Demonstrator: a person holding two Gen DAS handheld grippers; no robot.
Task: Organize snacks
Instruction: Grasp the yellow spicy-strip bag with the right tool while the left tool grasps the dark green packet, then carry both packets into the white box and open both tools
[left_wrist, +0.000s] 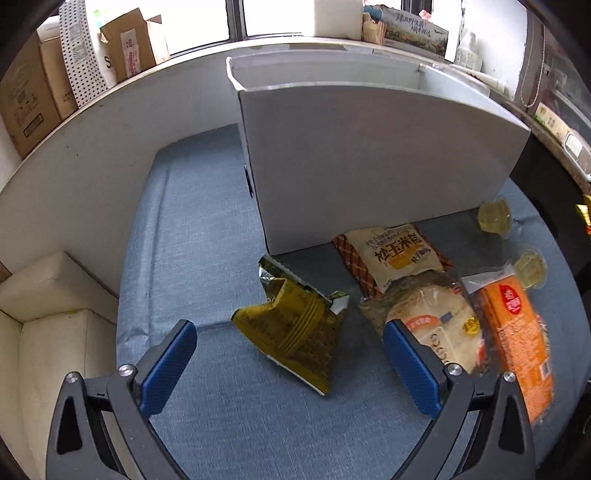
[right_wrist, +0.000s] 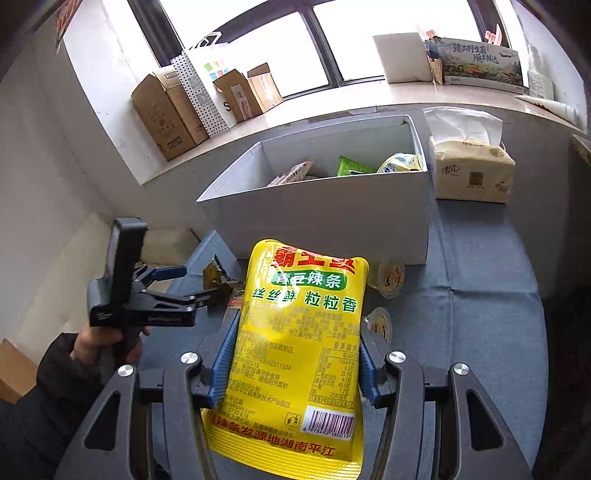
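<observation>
My right gripper (right_wrist: 299, 321) is shut on a yellow snack bag (right_wrist: 303, 347) and holds it upright above the blue cloth, in front of the white box (right_wrist: 314, 218). Several snack packs lie inside the box, among them a green one (right_wrist: 354, 166). My left gripper (left_wrist: 290, 332) is open and points down over a crumpled olive bag (left_wrist: 291, 339), without touching it. To the right of that bag lie a corn snack bag (left_wrist: 395, 254), a round flatbread pack (left_wrist: 436, 321) and an orange pack (left_wrist: 517, 339). In the right wrist view the left gripper (right_wrist: 199, 282) shows in a person's hand.
Two jelly cups (left_wrist: 495, 218) (left_wrist: 530, 267) sit by the white box (left_wrist: 369, 158). A tissue pack (right_wrist: 472, 173) stands to the box's right. Cardboard boxes (right_wrist: 166, 110) line the window sill. A cream cushion (left_wrist: 55, 314) borders the blue cloth (left_wrist: 192, 229) on the left.
</observation>
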